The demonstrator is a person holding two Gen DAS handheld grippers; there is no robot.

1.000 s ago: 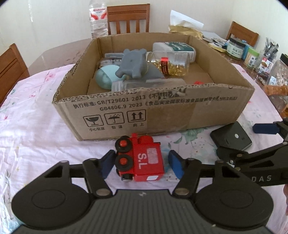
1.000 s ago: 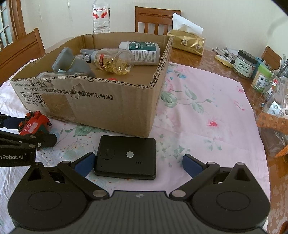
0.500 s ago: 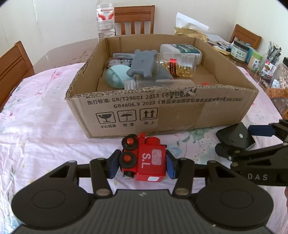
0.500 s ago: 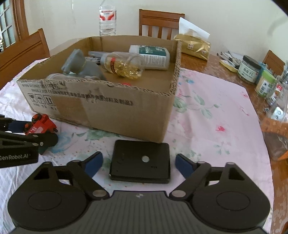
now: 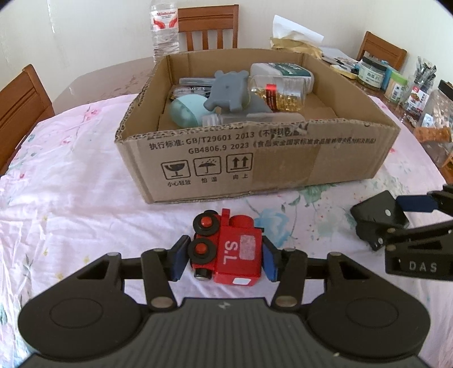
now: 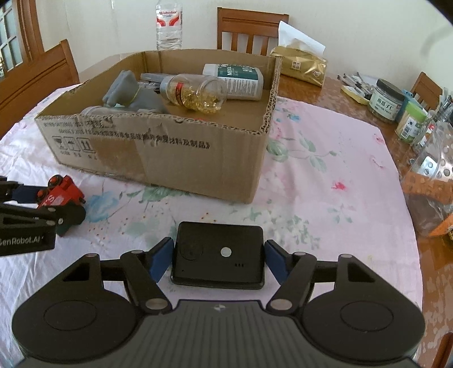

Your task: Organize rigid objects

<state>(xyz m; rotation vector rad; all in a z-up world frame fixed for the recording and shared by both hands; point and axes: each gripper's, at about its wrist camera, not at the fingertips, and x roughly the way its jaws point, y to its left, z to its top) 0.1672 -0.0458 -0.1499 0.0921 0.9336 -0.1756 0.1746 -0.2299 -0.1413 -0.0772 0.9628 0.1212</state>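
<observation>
A red toy train (image 5: pixel 229 249) marked "S.L" sits between the blue pads of my left gripper (image 5: pixel 223 257), which is shut on it just above the tablecloth. It also shows in the right wrist view (image 6: pixel 61 194). A flat black box (image 6: pixel 219 252) lies between the pads of my right gripper (image 6: pixel 218 259), which is shut on it. The black box also shows in the left wrist view (image 5: pixel 379 213). The cardboard box (image 5: pixel 283 158) stands behind both, holding a grey toy (image 5: pixel 229 90), a teal object (image 5: pixel 187 110) and bottles.
A water bottle (image 6: pixel 169 25) and wooden chairs stand at the far side. A gold tissue pack (image 6: pixel 304 66) lies behind the cardboard box. Jars (image 6: pixel 386 100) and clear containers (image 6: pixel 433 172) crowd the right table edge. The floral tablecloth (image 6: pixel 325 175) covers the table.
Both grippers have closed: the left pads came in onto the red train, the right pads onto the black box. Both grippers rose slightly, so the cardboard box looks lower.
</observation>
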